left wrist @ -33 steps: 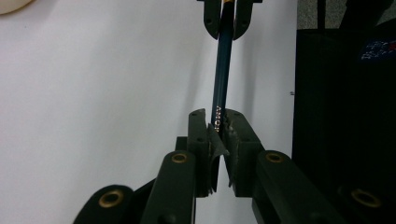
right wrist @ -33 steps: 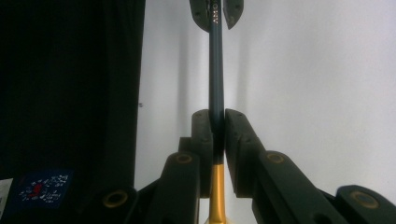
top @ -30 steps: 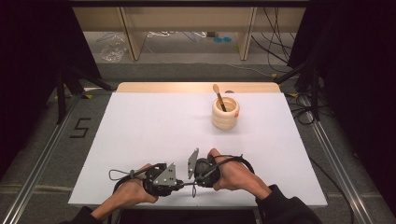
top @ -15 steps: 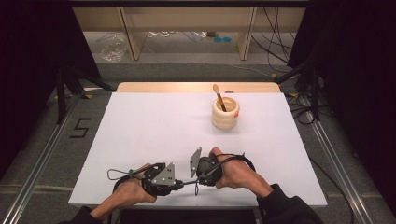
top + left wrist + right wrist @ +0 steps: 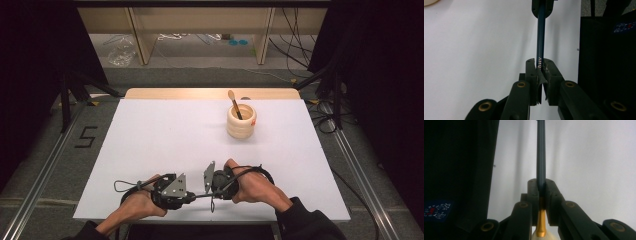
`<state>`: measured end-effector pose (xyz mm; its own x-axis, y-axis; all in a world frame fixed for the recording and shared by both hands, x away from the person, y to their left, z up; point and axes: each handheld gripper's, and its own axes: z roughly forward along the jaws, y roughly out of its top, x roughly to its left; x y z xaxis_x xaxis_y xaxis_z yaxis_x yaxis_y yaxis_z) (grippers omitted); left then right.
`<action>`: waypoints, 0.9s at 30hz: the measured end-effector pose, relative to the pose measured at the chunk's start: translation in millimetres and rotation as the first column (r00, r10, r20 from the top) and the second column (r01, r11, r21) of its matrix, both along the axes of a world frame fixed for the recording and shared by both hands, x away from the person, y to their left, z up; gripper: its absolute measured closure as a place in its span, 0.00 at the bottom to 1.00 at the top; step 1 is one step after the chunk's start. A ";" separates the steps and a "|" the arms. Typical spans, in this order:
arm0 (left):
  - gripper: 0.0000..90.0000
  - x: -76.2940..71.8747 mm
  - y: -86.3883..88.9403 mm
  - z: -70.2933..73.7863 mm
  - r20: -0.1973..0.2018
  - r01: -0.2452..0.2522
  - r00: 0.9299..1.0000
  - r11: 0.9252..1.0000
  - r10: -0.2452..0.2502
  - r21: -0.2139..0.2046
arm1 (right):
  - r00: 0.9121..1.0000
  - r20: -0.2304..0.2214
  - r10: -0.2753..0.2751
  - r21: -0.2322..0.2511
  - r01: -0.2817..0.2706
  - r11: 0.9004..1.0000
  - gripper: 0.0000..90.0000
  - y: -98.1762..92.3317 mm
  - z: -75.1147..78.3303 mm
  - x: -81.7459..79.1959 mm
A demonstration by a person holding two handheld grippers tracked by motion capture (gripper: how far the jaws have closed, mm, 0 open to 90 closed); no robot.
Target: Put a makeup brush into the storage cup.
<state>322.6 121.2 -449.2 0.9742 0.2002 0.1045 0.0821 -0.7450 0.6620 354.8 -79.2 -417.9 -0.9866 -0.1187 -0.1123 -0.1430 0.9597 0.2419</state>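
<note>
Near the front edge of the tabletop (image 5: 165, 135), well on the person's side of the wooden holder (image 5: 241, 121), a dark blue pen (image 5: 200, 196) is stretched level between the two tools, and its long axis runs straight from one to the other. The left hand-held gripper (image 5: 192, 198) has its jaws pressed together on one end of the pen (image 5: 540, 40); in the left gripper view the barrel leads away from those jaws to the other tool's jaws at the top of the frame. The right hand-held gripper (image 5: 206, 194) is likewise clamped on the pen (image 5: 541, 150), with a gold-coloured end piece (image 5: 540, 225) showing behind its pads, so this looks like the cap or tip end, though I cannot tell which. Both tools face each other along the barrel, almost meeting, so neither is meaningfully nearer: each already has its end. The likely next move, pulling the two parts apart or pressing them together, should therefore travel along that same line, sideways across the tabletop relative to the holder, not toward it. The holder stands well apart, farther back and slightly to the right-hand side, with a wooden spoon (image 5: 234, 102) leaning in it; the right hand (image 5: 252, 182) would have the shorter reach to it.
</note>
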 end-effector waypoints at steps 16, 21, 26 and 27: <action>0.91 -1.7 -8.3 0.1 -0.017 0.015 1.000 1.000 -0.015 -0.003 | 1.000 0.009 0.030 0.008 -0.030 1.000 0.94 8.7 2.7 -5.1; 0.91 -1.2 -9.2 -0.8 -0.016 0.010 1.000 1.000 -0.010 0.003 | 1.000 0.010 0.029 0.013 -0.029 0.999 0.94 9.4 2.9 -5.6; 0.91 -0.2 -10.9 -2.0 -0.022 0.016 1.000 1.000 -0.016 0.011 | 0.999 0.017 0.035 0.007 -0.035 0.999 0.94 10.5 2.4 -6.0; 0.91 -0.1 -11.2 -2.4 -0.025 0.015 1.000 1.000 -0.015 0.009 | 0.999 0.018 0.036 0.007 -0.036 0.999 0.94 10.8 2.3 -6.5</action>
<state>322.5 110.0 -451.5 0.9794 0.1843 0.0823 0.0868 -0.7525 0.6528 348.3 -68.3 -415.6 -0.9795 -0.1535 -0.1305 -0.1820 0.9519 0.2465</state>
